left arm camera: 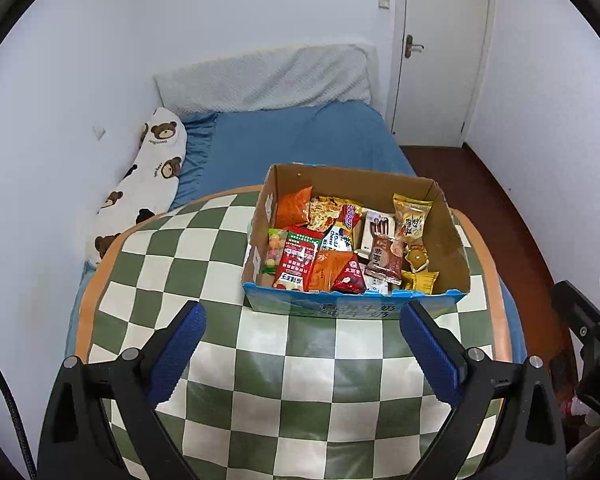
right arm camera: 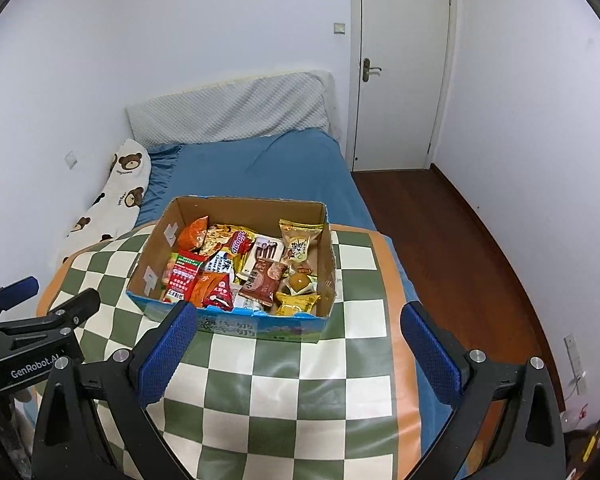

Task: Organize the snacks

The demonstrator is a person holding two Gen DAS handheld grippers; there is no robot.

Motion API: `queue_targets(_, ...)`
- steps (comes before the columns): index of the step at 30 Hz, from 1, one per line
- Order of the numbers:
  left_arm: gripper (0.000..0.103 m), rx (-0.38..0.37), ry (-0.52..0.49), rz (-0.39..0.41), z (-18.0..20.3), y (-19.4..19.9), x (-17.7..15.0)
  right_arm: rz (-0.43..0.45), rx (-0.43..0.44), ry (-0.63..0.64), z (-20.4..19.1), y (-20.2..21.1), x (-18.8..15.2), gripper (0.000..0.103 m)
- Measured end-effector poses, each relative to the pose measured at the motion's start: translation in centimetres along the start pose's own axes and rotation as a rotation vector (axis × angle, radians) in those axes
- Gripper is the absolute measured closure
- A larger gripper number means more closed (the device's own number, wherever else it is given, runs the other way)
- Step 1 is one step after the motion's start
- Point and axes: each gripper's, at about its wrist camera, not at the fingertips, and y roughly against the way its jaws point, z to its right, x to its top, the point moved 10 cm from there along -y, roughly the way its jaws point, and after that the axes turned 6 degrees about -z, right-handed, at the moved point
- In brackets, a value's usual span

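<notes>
Both grippers, the left gripper (left arm camera: 302,314) and the right gripper (right arm camera: 298,316), hang with blue-padded jaws spread wide and empty above the green-and-white checkered cloth (left arm camera: 300,380). Just beyond them sits the open cardboard box (right arm camera: 236,208), crammed with overlapping snack packets, among them a red sachet (left arm camera: 298,258) at near left and a brown wrapper (right arm camera: 262,280) nearer the middle. Reaching in risks pinching two slippery packets together, or dragging the light box across the cloth.
</notes>
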Motion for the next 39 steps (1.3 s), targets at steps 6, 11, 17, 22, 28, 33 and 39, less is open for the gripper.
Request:
queue_targets(6, 0.004, 0.011, -0.014, -0.032, 0.3, -2.2, 0.5, -0.042, -0.001, -0.025, 0.3, -3.3, 0.3, 0.0)
queue_targets(11, 0.004, 0.01, -0.015, -0.051, 0.5, -3.3, 0.9, -0.059, -0.005, -0.037, 0.5, -4.8, 0.5, 0.0)
queue_targets(17, 0.004, 0.006, -0.015, -0.062, 0.6, -4.0, 1.0, -0.065, -0.009, -0.04, 0.6, -5.7, 0.8, 0.0)
queue_targets(22, 0.004, 0.0, -0.016, -0.063, 0.6, -4.1, 1.1, -0.066, -0.011, -0.041, 0.7, -6.0, 1.0, 0.0)
queue_targets(28, 0.004, -0.003, -0.016, -0.059, 0.7, -4.0, 1.1, -0.068, -0.003, -0.041, 0.5, -6.0, 1.0, 0.0)
queue_targets(33, 0.004, -0.004, -0.01, -0.052, 0.7, -3.7, 1.1, -0.068, -0.003, -0.039, 0.5, -6.0, 0.9, 0.0)
queue_targets(39, 0.004, -0.007, -0.007, -0.051, 0.6, -3.3, 1.0, -0.066, -0.002, -0.037, 0.5, -5.9, 1.0, 0.0)
